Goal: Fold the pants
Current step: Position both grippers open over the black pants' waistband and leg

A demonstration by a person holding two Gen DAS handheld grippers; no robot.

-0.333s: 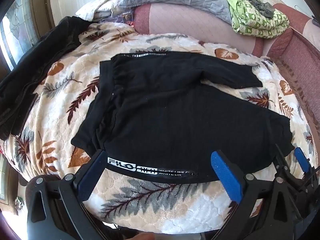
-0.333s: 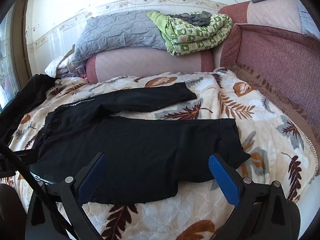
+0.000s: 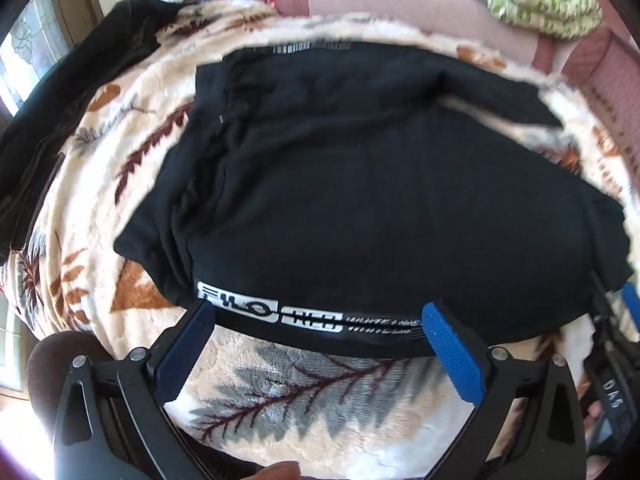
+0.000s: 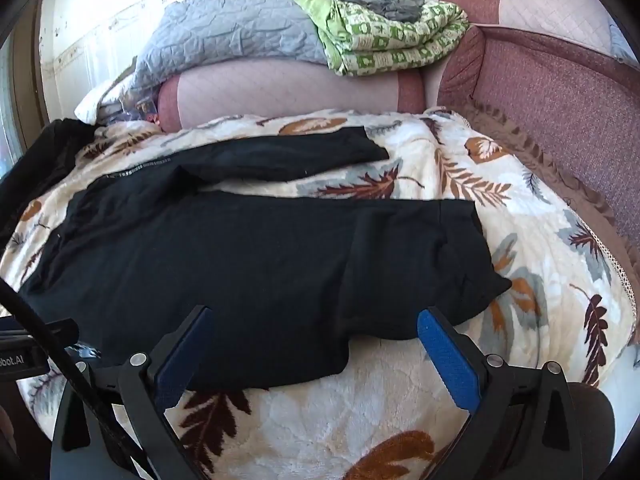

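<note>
Black pants (image 3: 360,200) lie spread on a leaf-patterned blanket (image 3: 320,400), waist to the left, both legs running right. A white-lettered stripe (image 3: 304,318) runs along the near edge. My left gripper (image 3: 316,312) is open and empty, its blue fingertips (image 3: 436,320) just over that near edge by the stripe. In the right wrist view the pants (image 4: 248,264) show the near leg's cuff end (image 4: 460,272) and the far leg (image 4: 280,156). My right gripper (image 4: 314,316) is open and empty over the near leg's edge close to the cuff.
A black jacket (image 3: 60,112) lies at the blanket's left edge. A grey quilted pillow (image 4: 232,32) and a folded green blanket (image 4: 392,32) rest on the pink sofa back (image 4: 288,88). The maroon armrest (image 4: 560,96) bounds the right side.
Both grippers have moved forward and lower toward the pants' near edge; the pants look larger in both views. The left view is motion-blurred. The pants have not moved.
</note>
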